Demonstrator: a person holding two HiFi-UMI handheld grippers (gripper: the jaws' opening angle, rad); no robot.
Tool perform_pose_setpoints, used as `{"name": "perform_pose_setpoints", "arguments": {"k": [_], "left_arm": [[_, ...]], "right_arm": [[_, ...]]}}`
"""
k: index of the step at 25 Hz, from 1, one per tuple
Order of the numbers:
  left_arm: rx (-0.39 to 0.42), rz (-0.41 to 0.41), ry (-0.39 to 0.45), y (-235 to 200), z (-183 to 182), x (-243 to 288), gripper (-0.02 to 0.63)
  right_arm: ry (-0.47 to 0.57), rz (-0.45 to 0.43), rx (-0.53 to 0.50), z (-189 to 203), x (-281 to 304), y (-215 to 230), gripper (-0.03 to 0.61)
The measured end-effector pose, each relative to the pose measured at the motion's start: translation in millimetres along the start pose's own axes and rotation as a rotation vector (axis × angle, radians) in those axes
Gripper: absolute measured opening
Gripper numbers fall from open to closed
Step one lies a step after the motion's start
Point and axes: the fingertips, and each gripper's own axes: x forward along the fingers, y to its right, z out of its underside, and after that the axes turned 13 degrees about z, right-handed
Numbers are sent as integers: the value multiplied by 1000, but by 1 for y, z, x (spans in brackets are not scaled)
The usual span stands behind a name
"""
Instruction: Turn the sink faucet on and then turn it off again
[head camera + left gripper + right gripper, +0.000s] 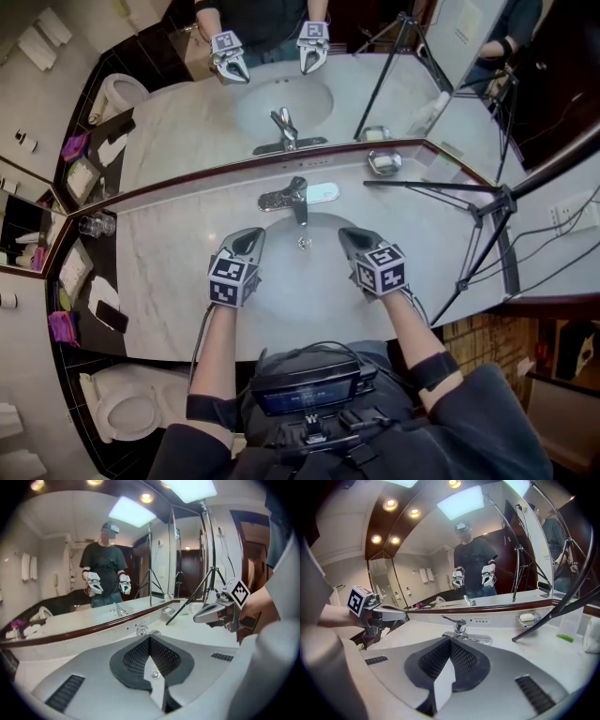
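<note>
**Faucet check: both tools clenched, empty**

Faucet (298,195) is sitting behind the basin (300,278), just beyond my tools. I am holding left gripper (250,236) and right gripper (350,236) closed on nothing. I am judging its chrome lever (452,618) rigid and slippery, so I am favouring nudging its free end.

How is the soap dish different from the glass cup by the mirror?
The soap dish is shiny metal with white soap in it; the glass cup is see-through. The soap dish sits right of the faucet; the glass cup stands far off to its left, at the counter's end. Both sit close by the mirror.
</note>
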Motion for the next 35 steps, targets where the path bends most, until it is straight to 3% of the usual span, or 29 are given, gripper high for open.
{"name": "perform_pose_setpoints", "arguments": {"k": [4, 7, 13, 22, 30, 35], "left_arm": [[-142, -26, 75, 0, 18, -12, 3], [-183, -50, 90, 0, 26, -19, 2], [-179, -62, 92, 1, 32, -19, 2], [-164, -83, 71, -5, 37, -14, 3], [-164, -89, 57, -11, 40, -8, 2], [-164, -96, 47, -14, 42, -5, 3]], "right_arm": [[-3, 3, -43, 3, -1, -1, 18], [-6, 3, -62, 6, -1, -1, 18], [-10, 7, -104, 10, 2, -4, 18], [12, 69, -308, -3, 14, -7, 26], [20, 35, -489, -17, 49, -16, 148], [37, 21, -660, -27, 82, -22, 207]]}}
